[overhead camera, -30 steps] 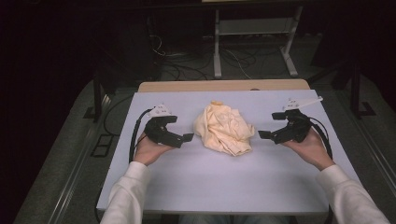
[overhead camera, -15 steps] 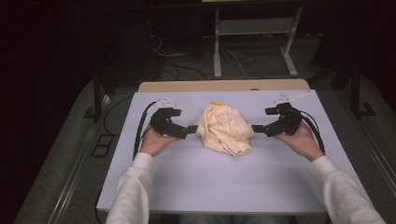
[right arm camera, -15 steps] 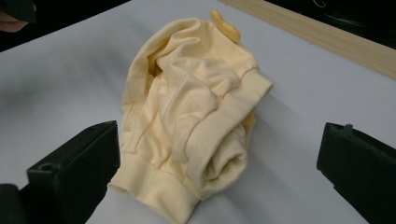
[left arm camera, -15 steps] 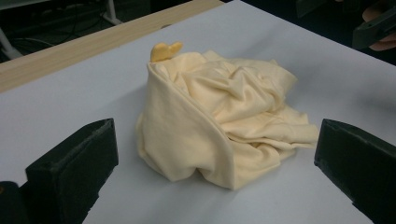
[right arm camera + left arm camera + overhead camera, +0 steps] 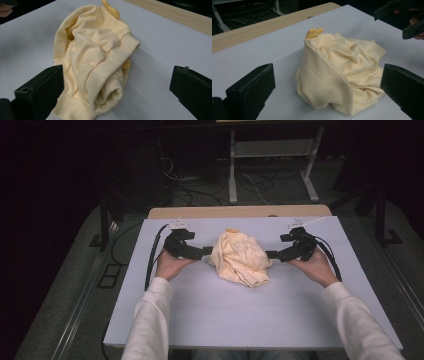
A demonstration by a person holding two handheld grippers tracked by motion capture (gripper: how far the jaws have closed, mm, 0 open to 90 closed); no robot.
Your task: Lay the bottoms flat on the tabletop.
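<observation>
From the high view I count one crumpled pale-yellow garment (image 5: 241, 258) lying at the middle of the white table (image 5: 225, 315), slightly toward the far edge, and two grippers flanking it. My left gripper (image 5: 206, 252) sits just left of the cloth, its tips at the cloth's edge; my right gripper (image 5: 270, 254) sits just right of it, tips likewise at the edge. I cannot tell from here whether either touches the fabric. Compared with a second ago, both grippers have closed in from well apart to right beside the garment; the garment itself has not moved.

In the left gripper view, I see one garment (image 5: 339, 75) heaped between my two jaws, which stand wide apart and hold nothing. The right gripper (image 5: 404, 17) shows at the far right.

In the right gripper view, the garment (image 5: 95, 57) shows a ribbed cuff or hem near me; my jaws are spread wide, gripping nothing.
</observation>
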